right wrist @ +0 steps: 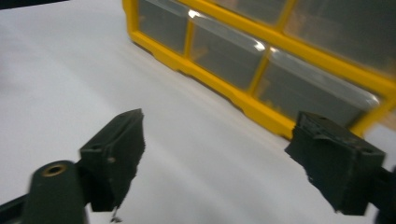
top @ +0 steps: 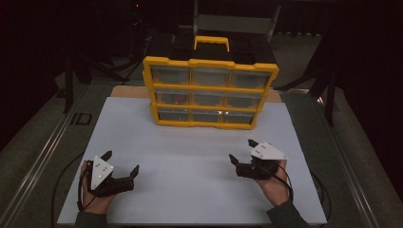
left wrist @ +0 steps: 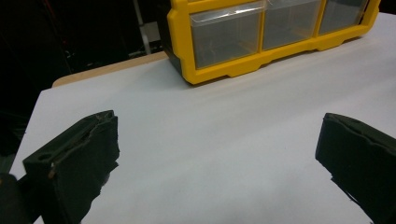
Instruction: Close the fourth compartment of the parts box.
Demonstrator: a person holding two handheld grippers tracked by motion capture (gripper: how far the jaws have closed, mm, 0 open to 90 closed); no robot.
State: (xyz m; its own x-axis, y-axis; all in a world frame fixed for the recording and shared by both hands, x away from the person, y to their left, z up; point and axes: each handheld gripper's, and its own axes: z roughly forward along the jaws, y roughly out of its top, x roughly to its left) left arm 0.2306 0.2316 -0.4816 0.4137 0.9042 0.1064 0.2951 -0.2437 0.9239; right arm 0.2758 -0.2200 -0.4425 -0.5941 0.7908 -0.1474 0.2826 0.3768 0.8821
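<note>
A yellow drawer cabinet [top: 209, 92] with a handle on top and three rows of clear drawers stands at the back of the white table [top: 190, 161]; all drawers look closed. My left gripper [top: 122, 163] rests open near the front left, held by a hand, nothing between its jaws. My right gripper [top: 244, 151] is open at the front right, jaws pointing toward the cabinet. In the left gripper view the cabinet's bottom row [left wrist: 261, 37] lies ahead beyond the open gripper [left wrist: 219, 154]. The right gripper view shows the cabinet [right wrist: 261, 60] close ahead of its open gripper [right wrist: 224, 154].
Something red [top: 179, 99] shows inside the middle-left drawer. A wooden board edge [top: 128, 91] sticks out behind the white surface. Metal rails [top: 43, 156] run along both table sides. Dark surroundings lie beyond.
</note>
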